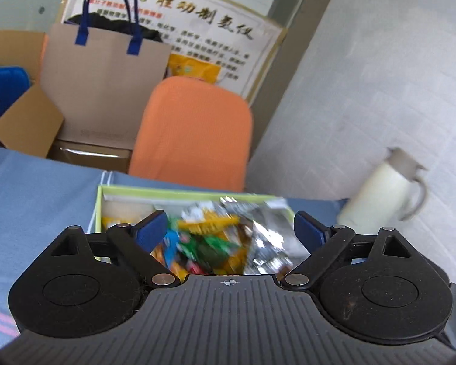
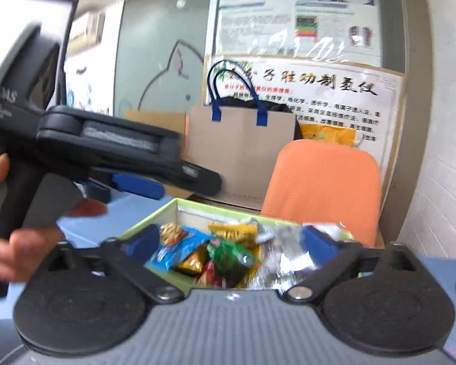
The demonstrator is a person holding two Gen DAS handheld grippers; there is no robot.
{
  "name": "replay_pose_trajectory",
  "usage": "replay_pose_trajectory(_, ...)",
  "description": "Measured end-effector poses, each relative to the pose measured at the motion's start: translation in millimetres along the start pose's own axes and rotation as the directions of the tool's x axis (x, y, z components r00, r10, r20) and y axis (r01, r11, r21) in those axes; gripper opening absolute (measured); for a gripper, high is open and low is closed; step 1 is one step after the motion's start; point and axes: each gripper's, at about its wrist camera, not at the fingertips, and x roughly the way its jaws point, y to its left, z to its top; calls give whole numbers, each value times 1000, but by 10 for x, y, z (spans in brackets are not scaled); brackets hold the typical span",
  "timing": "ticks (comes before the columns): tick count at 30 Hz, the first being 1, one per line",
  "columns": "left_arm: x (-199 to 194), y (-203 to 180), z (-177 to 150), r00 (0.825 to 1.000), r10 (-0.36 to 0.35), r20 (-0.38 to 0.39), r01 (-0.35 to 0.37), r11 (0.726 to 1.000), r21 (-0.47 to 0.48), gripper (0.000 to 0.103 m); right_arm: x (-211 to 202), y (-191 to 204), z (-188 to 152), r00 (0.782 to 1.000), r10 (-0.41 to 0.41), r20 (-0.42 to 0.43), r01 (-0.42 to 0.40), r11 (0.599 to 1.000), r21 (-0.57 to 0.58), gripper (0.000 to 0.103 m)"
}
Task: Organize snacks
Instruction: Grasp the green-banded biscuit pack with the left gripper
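Left wrist view: my left gripper and right gripper gape wide, holding nothing, above the green box of snack packets. I'd pick one packet cleanly.
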Motion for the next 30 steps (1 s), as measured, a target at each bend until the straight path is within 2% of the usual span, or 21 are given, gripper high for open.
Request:
replay_pose_trajectory(2,-133,-27,-202,999,-37,-19,37,999,-20,81,-174,-85,-240,998,-29,-48,32,997,63,103)
replay_pose_trajectory(5,-93,-79,-604,987,-92,-133,85,994,-64,80,-310,-149,-627,987,-54,-149,74,988,138,103)
replay_pose_trajectory(7,60,-124,-881,965,-128,-229,108,989,-100,77,-258,-185,-822,976,-58,-211,97,979,179,103)
replay_pose_trajectory(9,230,-181,-1114,936,-147,-319,105,984,-147,69,-215,-178,-960,968,-39,-248,89,977,194,103)
replay_pose_trajectory(11,373,-237,-1237,913,-178,-368,116,976,-184,63,-181,-127,-1006,963,-26,-270,76,981,176,103)
replay_pose_trajectory(13,466,-329,-1281,899,-184,-397,120,976,-179,54,-120,-92,-1011,957,-2,-289,49,987,154,102)
replay_pose_trajectory(17,537,-491,-1305,893,-150,-424,116,988,-106,45,-71,69,-1014,947,90,-308,-53,990,128,102)
replay_pose_trajectory(18,534,-509,-1318,893,-138,-429,110,990,-90,40,-89,113,-1013,949,83,-305,-49,992,117,102)
replay_pose_trajectory(23,378,-460,-1406,889,-142,-435,123,990,-71,34,-167,238,-1056,945,110,-308,-67,987,146,102)
replay_pose_trajectory(30,64,-445,-1580,897,-135,-420,136,990,-28,33,-354,471,-1169,942,133,-308,-88,984,157,102)
